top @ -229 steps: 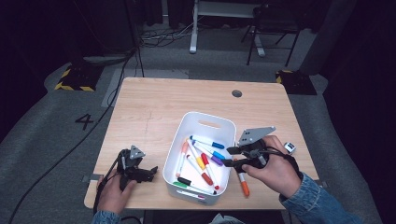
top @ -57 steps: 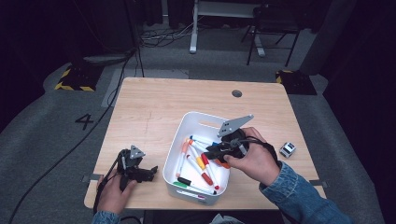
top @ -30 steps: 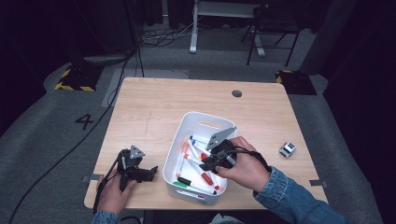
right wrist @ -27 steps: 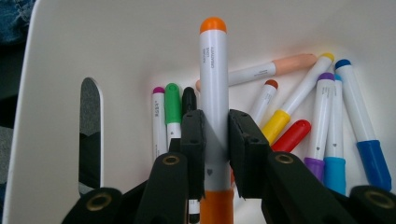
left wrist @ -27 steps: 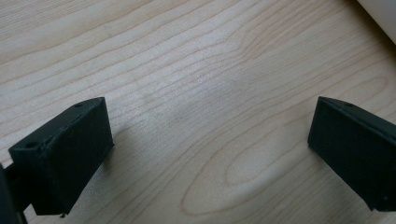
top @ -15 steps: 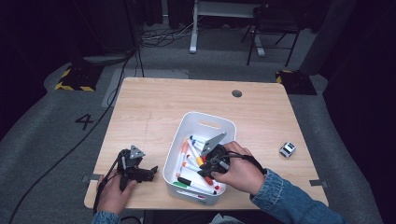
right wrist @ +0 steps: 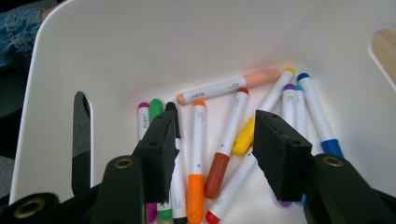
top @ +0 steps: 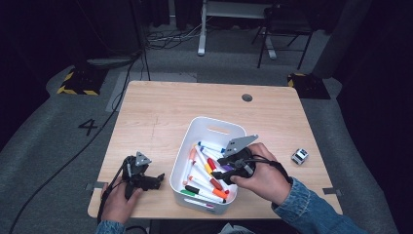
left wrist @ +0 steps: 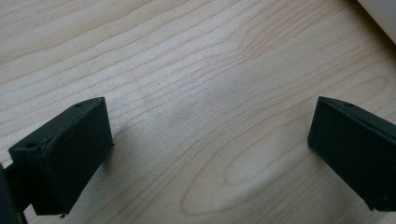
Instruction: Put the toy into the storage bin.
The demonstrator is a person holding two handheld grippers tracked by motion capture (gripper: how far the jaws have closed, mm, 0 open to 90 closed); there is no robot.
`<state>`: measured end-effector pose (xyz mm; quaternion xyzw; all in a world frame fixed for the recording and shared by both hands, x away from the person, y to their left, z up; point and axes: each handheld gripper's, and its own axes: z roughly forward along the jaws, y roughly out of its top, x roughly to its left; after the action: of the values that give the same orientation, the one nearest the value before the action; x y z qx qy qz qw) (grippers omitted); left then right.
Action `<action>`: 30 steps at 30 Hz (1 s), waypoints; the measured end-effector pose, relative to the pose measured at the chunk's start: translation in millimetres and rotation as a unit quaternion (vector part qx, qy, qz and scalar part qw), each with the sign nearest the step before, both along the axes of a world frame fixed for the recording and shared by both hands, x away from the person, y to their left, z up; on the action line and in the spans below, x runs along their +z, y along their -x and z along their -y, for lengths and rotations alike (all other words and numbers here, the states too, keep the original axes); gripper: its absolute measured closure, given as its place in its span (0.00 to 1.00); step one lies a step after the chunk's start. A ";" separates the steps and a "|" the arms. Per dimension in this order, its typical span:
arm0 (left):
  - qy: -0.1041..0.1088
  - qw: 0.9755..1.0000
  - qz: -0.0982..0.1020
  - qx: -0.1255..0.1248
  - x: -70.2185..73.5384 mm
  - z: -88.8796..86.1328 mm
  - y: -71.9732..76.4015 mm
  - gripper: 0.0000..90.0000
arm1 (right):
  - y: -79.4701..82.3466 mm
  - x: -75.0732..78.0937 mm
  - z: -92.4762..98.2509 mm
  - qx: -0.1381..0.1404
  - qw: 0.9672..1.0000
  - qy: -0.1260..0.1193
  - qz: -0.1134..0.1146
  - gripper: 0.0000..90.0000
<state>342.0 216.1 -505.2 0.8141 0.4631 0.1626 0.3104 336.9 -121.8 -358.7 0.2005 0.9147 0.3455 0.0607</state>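
A white bin (top: pixel 214 127) holds several coloured markers (top: pixel 204 175). My right gripper (top: pixel 219 169) reaches into it from the right, tilted down and left. In the right gripper view its jaws (right wrist: pixel 219 149) stand apart over the pile and have just been opening. An orange-capped marker (right wrist: pixel 198 154) and a brown-capped marker (right wrist: pixel 228 147) lie loose below the gap, and neither pad presses on them. My left gripper (top: pixel 157 179) rests on the table left of the bin. It is wide open (left wrist: pixel 210 154) over bare wood (left wrist: pixel 196 70).
A small grey-and-white object (top: pixel 299 156) lies on the table right of the bin. A round grommet (top: pixel 247 97) sits near the far edge. The bin's corner (left wrist: pixel 383 14) shows beside the left gripper. A desk frame and a chair stand beyond the table.
The right gripper carried an orange marker from the right of the bin down into it. Its jaws were shut; now they stand apart and the hand has drawn back slightly. The left gripper stayed still.
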 end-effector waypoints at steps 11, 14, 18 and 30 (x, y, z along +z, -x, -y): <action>0.004 1.000 -0.001 0.003 -0.3 0.7 -0.6 0.00 | -6.9 12.9 33.2 -0.046 0.998 -0.031 0.012 0.52; 0.004 1.000 -0.002 0.008 -0.3 1.2 -1.5 0.00 | -9.1 15.0 43.6 -0.061 0.997 -0.036 0.008 0.52; 0.003 1.000 -0.001 0.010 -0.2 1.0 -2.4 0.00 | -13.0 21.0 60.7 -0.086 0.995 -0.048 0.014 0.52; 0.004 1.000 -0.001 0.010 -0.3 1.1 -2.3 0.00 | -25.5 19.2 92.2 -0.135 0.990 -0.050 0.016 0.52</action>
<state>344.3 215.0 -505.5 0.8086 0.4720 0.1630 0.3112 362.4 -214.0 -339.5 0.3191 0.8599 0.3825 0.1111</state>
